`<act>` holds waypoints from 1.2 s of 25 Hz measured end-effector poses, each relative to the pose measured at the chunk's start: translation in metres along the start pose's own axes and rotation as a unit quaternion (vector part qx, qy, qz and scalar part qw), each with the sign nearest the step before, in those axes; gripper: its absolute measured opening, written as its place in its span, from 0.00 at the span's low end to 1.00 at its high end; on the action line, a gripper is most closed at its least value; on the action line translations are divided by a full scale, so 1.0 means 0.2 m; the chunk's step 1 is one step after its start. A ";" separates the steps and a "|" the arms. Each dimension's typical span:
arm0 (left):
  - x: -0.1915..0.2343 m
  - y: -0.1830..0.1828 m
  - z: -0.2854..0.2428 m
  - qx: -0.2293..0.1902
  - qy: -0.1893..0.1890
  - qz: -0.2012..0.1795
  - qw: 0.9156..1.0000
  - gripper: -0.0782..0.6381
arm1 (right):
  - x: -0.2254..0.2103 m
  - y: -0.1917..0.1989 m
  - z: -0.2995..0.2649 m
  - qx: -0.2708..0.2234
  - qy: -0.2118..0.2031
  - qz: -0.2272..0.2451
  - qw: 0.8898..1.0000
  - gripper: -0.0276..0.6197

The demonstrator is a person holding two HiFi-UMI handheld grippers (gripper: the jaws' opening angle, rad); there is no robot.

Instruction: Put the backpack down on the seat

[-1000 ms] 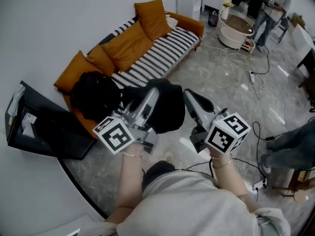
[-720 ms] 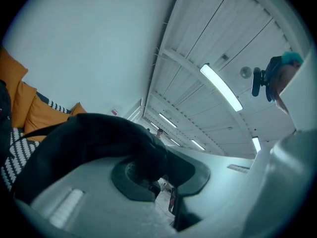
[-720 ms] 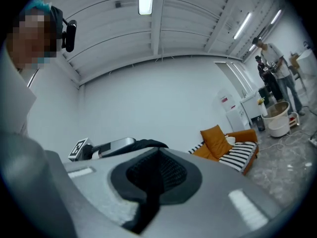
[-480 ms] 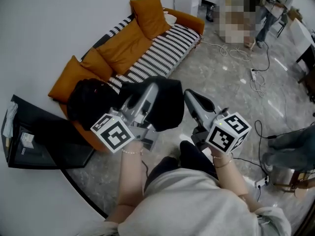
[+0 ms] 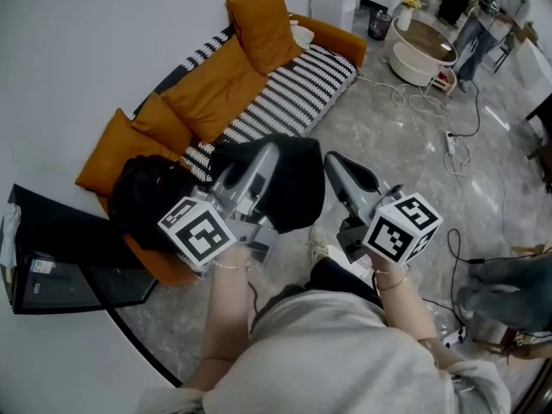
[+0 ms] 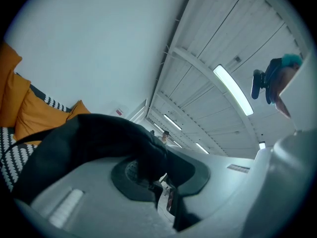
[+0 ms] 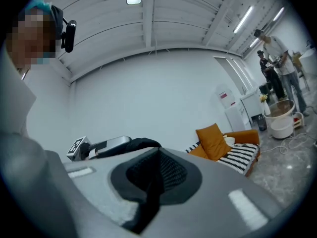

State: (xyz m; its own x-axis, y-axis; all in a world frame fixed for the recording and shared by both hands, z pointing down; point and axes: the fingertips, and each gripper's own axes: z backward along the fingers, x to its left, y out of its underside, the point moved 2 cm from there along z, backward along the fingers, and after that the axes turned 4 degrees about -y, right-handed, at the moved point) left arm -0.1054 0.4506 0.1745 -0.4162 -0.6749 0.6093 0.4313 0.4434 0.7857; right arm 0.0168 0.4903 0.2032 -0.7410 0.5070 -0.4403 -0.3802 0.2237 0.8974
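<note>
In the head view my left gripper (image 5: 267,158) is shut on a black backpack (image 5: 293,188), which hangs in front of me above the floor beside the sofa. Its jaws (image 6: 153,175) pinch the black fabric (image 6: 99,138). My right gripper (image 5: 332,162) stands just right of the bag with its jaws together and nothing between them (image 7: 156,177). The black bag (image 7: 136,144) also shows in the right gripper view. The sofa's striped seat (image 5: 285,93) lies beyond, with orange cushions (image 5: 216,76) along its back.
Another black bundle (image 5: 151,197) lies on the sofa's near left end. A black cabinet (image 5: 60,257) stands at the left wall. A round white tub (image 5: 423,50), floor cables (image 5: 457,145) and a person (image 5: 483,15) are at the back right.
The sofa has slid a little down and left in the view as the person stepped. Both grippers keep the same pose, and the left still holds the bag.
</note>
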 end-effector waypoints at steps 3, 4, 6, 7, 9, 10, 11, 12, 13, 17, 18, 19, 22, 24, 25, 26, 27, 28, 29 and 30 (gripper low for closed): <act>0.10 -0.06 -0.20 -0.009 -0.010 0.005 1.000 0.19 | -0.18 -0.11 -0.13 0.004 -0.013 0.000 1.000 0.05; 0.12 -0.08 -0.27 -0.013 -0.013 0.004 1.000 0.19 | -0.23 -0.15 -0.17 0.006 -0.019 0.003 1.000 0.05; 0.14 -0.11 -0.41 -0.018 -0.017 -0.001 1.000 0.19 | -0.33 -0.23 -0.23 0.008 -0.030 0.007 1.000 0.05; 0.15 -0.13 -0.48 -0.021 -0.018 -0.006 1.000 0.19 | -0.39 -0.27 -0.26 0.007 -0.035 0.008 0.999 0.05; 0.17 -0.16 -0.62 -0.024 -0.020 -0.013 0.999 0.19 | -0.50 -0.36 -0.32 0.005 -0.043 0.010 0.999 0.05; 0.19 -0.17 -0.69 -0.026 -0.021 -0.016 0.999 0.19 | -0.56 -0.39 -0.35 0.004 -0.046 0.011 0.999 0.05; 0.21 -0.19 -0.76 -0.028 -0.022 -0.018 0.999 0.19 | -0.62 -0.43 -0.37 0.004 -0.048 0.012 0.999 0.05; 0.23 -0.20 -0.82 -0.030 -0.024 -0.019 0.999 0.19 | -0.67 -0.45 -0.40 0.005 -0.050 0.013 0.999 0.05; 0.25 -0.22 -0.87 -0.033 -0.027 -0.019 0.999 0.19 | -0.72 -0.48 -0.41 0.006 -0.052 0.014 0.999 0.05; 0.31 -0.23 -1.05 -0.037 -0.035 -0.015 0.999 0.19 | -0.90 -0.56 -0.45 0.007 -0.054 0.006 0.998 0.05; 0.32 -0.23 -1.09 -0.037 -0.037 -0.013 0.999 0.19 | -0.94 -0.57 -0.46 0.007 -0.054 0.002 0.999 0.05; 0.33 -0.23 -1.13 -0.036 -0.040 -0.011 0.998 0.19 | -0.98 -0.57 -0.47 0.008 -0.054 -0.003 0.999 0.05; 0.37 -0.21 -1.21 -0.028 -0.049 -0.006 0.998 0.19 | -1.06 -0.56 -0.50 0.013 -0.052 -0.018 0.998 0.05; 0.40 -0.21 -1.26 -0.023 -0.052 -0.003 0.998 0.19 | -1.12 -0.56 -0.53 0.016 -0.051 -0.025 0.998 0.05; 0.42 -0.20 -1.29 -0.020 -0.053 -0.001 0.998 0.19 | -1.14 -0.56 -0.54 0.018 -0.051 -0.028 0.998 0.05; 0.44 -0.20 -1.31 -0.017 -0.055 0.001 0.998 0.19 | -1.16 -0.56 -0.56 0.020 -0.050 -0.030 0.998 0.05; 0.47 -0.20 -1.34 -0.013 -0.056 0.003 0.998 0.19 | -1.19 -0.56 -0.58 0.021 -0.048 -0.032 0.998 0.05; 0.51 -0.20 -1.36 -0.010 -0.057 0.004 0.998 0.19 | -1.21 -0.55 -0.60 0.021 -0.047 -0.034 0.998 0.05; 0.55 -0.20 -1.39 -0.007 -0.057 0.006 0.998 0.19 | -1.24 -0.55 -0.63 0.021 -0.045 -0.035 0.998 0.05; 0.59 -0.21 -1.42 -0.003 -0.058 0.008 0.998 0.19 | -1.27 -0.55 -0.67 0.022 -0.042 -0.036 0.998 0.05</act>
State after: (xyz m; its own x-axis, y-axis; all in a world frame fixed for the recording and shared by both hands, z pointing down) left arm 0.0550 0.1847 0.1839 -0.4985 -0.5953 0.6302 0.4438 0.4492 0.7754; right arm 0.1727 0.2254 0.2138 -0.6627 0.5561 -0.5015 -0.4048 0.2975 0.8647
